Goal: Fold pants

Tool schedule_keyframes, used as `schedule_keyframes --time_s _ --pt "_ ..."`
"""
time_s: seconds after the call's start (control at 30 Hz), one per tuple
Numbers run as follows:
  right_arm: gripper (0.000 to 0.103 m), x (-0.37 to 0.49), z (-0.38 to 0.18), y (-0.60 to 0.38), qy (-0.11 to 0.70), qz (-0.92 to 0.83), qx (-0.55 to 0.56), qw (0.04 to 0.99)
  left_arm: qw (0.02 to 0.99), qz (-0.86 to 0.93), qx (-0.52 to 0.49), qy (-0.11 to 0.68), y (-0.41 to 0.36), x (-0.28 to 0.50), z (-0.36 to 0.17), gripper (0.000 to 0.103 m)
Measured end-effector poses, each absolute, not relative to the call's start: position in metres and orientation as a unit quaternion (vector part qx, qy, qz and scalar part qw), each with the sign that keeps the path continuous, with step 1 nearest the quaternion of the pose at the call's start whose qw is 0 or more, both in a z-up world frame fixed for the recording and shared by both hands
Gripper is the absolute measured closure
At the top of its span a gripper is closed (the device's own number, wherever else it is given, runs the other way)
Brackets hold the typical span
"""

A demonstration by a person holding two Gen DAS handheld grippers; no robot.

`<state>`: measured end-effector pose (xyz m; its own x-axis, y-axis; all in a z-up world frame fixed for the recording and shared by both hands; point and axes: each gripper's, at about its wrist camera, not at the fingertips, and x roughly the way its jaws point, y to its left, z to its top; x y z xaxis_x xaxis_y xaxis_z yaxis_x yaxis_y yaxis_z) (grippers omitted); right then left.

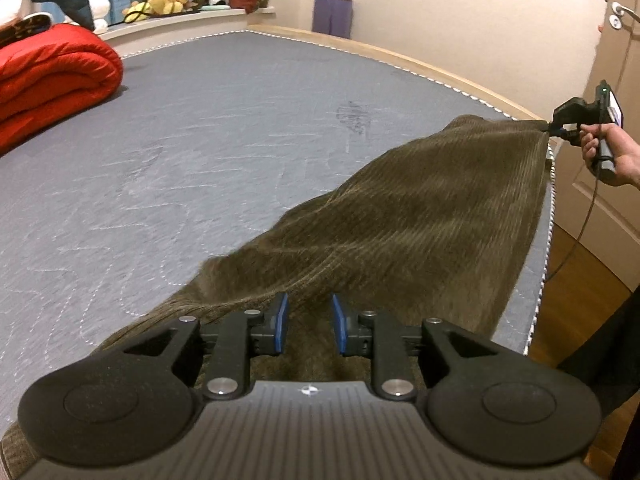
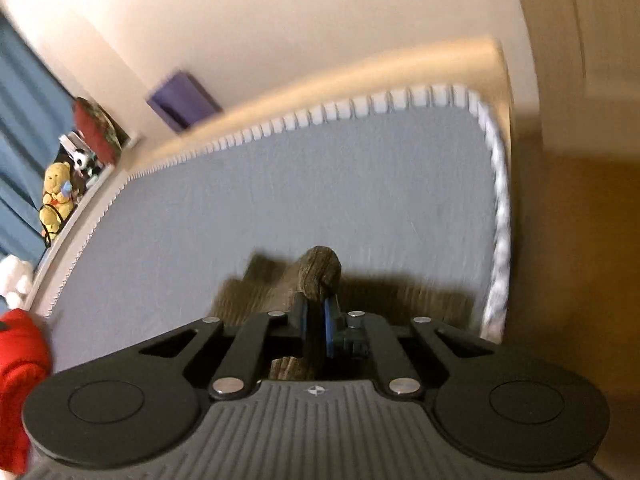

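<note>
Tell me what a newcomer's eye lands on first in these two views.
First, the brown corduroy pants, stretched above the near right edge of the grey mattress. The right gripper pinches one bunched end, while the left gripper stands open over the other. Next, the red quilt, rolled at far left.

no readable text, labels, brands or numbers anywhere

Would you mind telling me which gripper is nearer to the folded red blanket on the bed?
Left. The left gripper sits open over the pants at the near edge, with the red blanket across the bed. The right gripper, clamping the pants, is at the far right edge.
</note>
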<state>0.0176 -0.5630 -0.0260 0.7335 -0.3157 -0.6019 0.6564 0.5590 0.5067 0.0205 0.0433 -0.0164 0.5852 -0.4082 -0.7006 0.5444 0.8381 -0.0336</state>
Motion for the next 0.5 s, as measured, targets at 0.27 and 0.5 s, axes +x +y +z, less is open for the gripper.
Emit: schedule_keyframes --time_s 0.27,0.5 --pt "0.077 0.011 -0.064 -0.583 0.297 -0.379 0.392 0.784 0.854 -0.319 0.129 0.389 0.028 0.007 -0.029 0.077" --pt "0.059 0.029 -0.015 -0.558 0.194 -0.36 0.303 0.861 0.787 -0.345 0.176 0.48 0.021 -0.003 -0.069 0.077"
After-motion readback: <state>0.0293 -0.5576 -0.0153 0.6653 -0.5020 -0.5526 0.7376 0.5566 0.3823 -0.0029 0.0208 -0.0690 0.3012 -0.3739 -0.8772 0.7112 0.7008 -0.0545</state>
